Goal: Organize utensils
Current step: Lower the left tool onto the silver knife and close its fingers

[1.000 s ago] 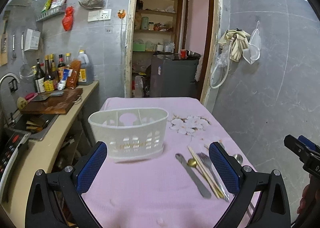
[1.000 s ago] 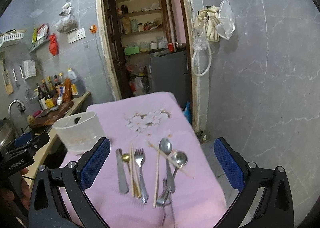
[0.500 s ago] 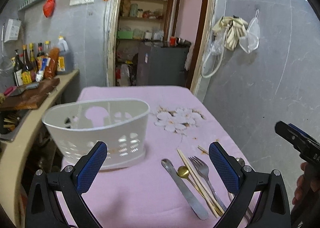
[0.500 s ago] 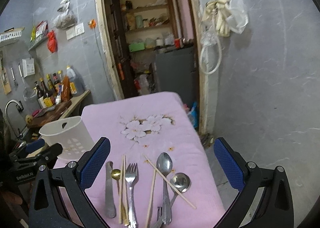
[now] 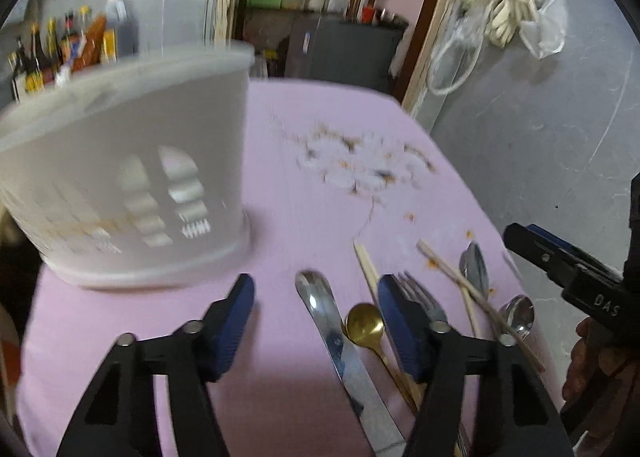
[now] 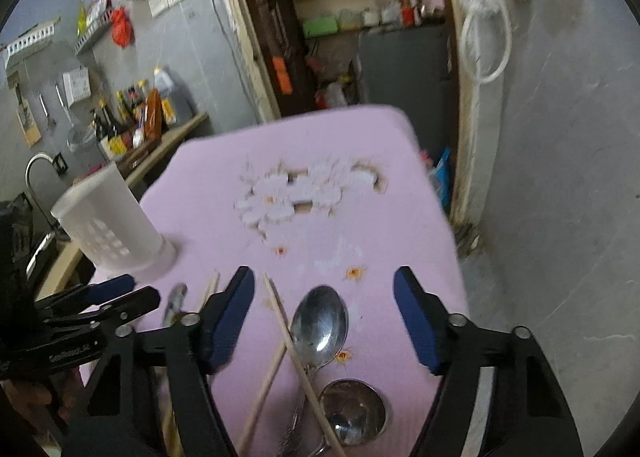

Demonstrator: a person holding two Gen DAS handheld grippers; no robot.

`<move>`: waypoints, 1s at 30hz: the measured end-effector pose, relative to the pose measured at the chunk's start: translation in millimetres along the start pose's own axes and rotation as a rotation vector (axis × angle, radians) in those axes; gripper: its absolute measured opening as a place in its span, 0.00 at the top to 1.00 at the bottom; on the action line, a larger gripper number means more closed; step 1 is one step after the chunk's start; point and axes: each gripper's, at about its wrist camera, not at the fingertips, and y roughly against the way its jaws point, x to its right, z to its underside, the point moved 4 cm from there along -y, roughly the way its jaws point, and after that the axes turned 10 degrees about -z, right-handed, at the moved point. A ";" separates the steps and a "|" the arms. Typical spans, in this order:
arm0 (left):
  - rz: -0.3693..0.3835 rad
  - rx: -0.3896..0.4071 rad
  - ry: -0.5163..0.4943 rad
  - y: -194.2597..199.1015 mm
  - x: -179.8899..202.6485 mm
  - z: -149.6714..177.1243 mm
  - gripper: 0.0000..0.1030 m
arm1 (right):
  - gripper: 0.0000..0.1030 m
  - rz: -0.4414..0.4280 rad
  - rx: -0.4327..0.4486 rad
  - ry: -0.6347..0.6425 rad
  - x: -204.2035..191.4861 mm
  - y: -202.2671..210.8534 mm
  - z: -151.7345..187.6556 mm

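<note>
Utensils lie on a pink cloth-covered table [image 5: 312,185]. In the left wrist view my left gripper [image 5: 316,297] hovers low over a table knife [image 5: 340,341] and a gold spoon [image 5: 365,327]; its jaws are closing, with the pads clear of both. A fork [image 5: 428,299] and chopsticks [image 5: 460,281] lie just right of it. In the right wrist view my right gripper [image 6: 324,297] is closing around a large steel spoon [image 6: 320,321] and crossed chopsticks [image 6: 288,333], not touching them; a ladle-like spoon [image 6: 352,411] lies nearer. A white slotted utensil holder [image 5: 124,169] stands upright at the left.
A kitchen counter with bottles [image 6: 136,117] and a sink tap [image 6: 36,165] runs along the left. Behind the table a doorway [image 6: 340,25] opens to shelves and a grey cabinet. A grey tiled wall [image 5: 560,129] with hanging gloves bounds the right side.
Both grippers have dropped toward the table and forward, tilting downward, so the utensils and holder now loom larger. Both pairs of jaws have narrowed from fully wide.
</note>
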 end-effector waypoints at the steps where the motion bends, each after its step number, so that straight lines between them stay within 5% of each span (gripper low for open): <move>1: 0.005 -0.018 0.005 -4.1 -0.8 1.1 0.52 | 0.43 -0.010 -0.023 -0.001 1.6 -8.5 1.9; 8: 0.004 -0.092 0.029 -19.4 -3.6 8.0 0.56 | 0.58 -0.043 -0.148 -0.017 7.4 -45.3 16.2; 16: 0.031 -0.108 -0.041 -21.6 13.6 5.8 0.57 | 0.73 -0.055 -0.170 -0.030 9.3 -51.2 25.5; 24: 0.087 -0.165 0.048 -21.7 4.2 -0.3 0.85 | 0.91 -0.055 -0.181 -0.075 18.7 -45.6 23.1; 30: 0.132 -0.178 0.096 -17.5 7.3 -1.0 0.88 | 0.95 -0.075 -0.174 -0.070 16.1 -39.1 19.0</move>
